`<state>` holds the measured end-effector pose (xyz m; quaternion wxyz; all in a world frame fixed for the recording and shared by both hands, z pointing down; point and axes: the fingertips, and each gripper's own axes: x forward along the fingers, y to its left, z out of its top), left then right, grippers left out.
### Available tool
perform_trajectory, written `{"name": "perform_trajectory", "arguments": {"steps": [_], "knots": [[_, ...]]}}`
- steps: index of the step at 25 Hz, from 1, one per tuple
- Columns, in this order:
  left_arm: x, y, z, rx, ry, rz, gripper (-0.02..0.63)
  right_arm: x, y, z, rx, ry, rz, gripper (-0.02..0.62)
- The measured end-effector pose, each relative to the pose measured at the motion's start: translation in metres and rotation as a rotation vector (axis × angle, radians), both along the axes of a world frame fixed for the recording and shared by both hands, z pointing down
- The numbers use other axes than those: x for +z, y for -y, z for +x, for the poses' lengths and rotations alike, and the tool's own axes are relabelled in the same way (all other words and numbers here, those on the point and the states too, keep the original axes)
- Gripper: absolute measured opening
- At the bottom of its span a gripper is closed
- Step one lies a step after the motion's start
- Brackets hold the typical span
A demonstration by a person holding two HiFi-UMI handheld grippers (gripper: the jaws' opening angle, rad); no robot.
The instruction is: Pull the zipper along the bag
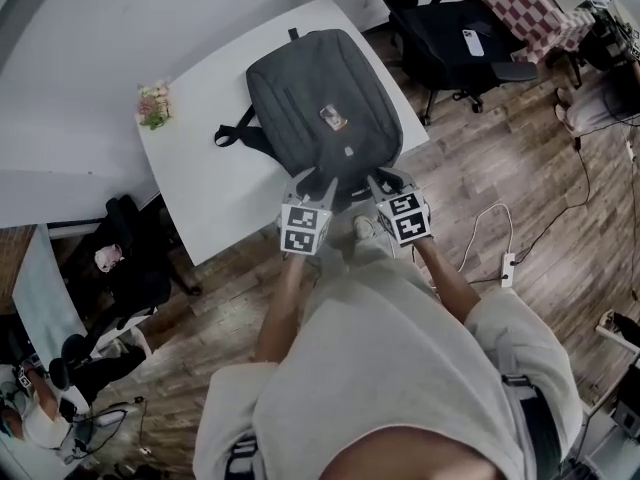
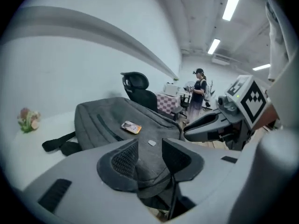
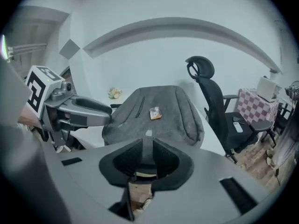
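A grey backpack [image 1: 320, 98] lies flat on the white table [image 1: 210, 168], with an orange tag [image 1: 333, 118] on its front panel. Both grippers are at the bag's near end, side by side. My left gripper [image 1: 315, 190] straddles that edge. In the left gripper view the bag's fabric [image 2: 148, 164] fills the gap between its jaws [image 2: 149, 155] and bunches below them. My right gripper [image 1: 383, 180] is just to its right. In the right gripper view its jaws [image 3: 148, 155] stand apart, with the backpack [image 3: 159, 120] lying beyond the gap and nothing pinched. No zipper pull is clearly visible.
A small flower bunch [image 1: 153, 105] sits at the table's left corner. Black office chairs [image 1: 450, 28] stand to the right of the table, with a checkered cloth [image 1: 525, 8] beyond them. A power strip [image 1: 507, 266] lies on the wood floor. A person [image 2: 199, 90] stands far off.
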<state>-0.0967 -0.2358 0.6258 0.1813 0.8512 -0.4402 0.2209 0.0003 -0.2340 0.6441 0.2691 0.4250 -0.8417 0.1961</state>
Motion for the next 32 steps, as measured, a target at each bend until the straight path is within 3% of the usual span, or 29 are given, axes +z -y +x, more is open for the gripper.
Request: {"name": "perform_trajectory", "arguments": {"steps": [4,14,23,32], "knots": [[-0.029,0.011,-0.037,-0.153,-0.078,0.055,0.152,-0.033,0.025,-0.007,0.025,0.046,0.078,0.069],[-0.093,0.024,-0.114,-0.354,-0.092,0.232,0.052,-0.102,0.064,-0.016,0.031,0.091,0.26,0.023],[-0.133,0.032,-0.139,-0.403,-0.075,0.33,0.026,-0.154,0.074,-0.042,-0.011,0.119,0.385,0.014],[-0.141,0.036,-0.146,-0.396,-0.055,0.352,0.026,-0.164,0.08,-0.048,-0.009,0.119,0.409,0.014]]}}
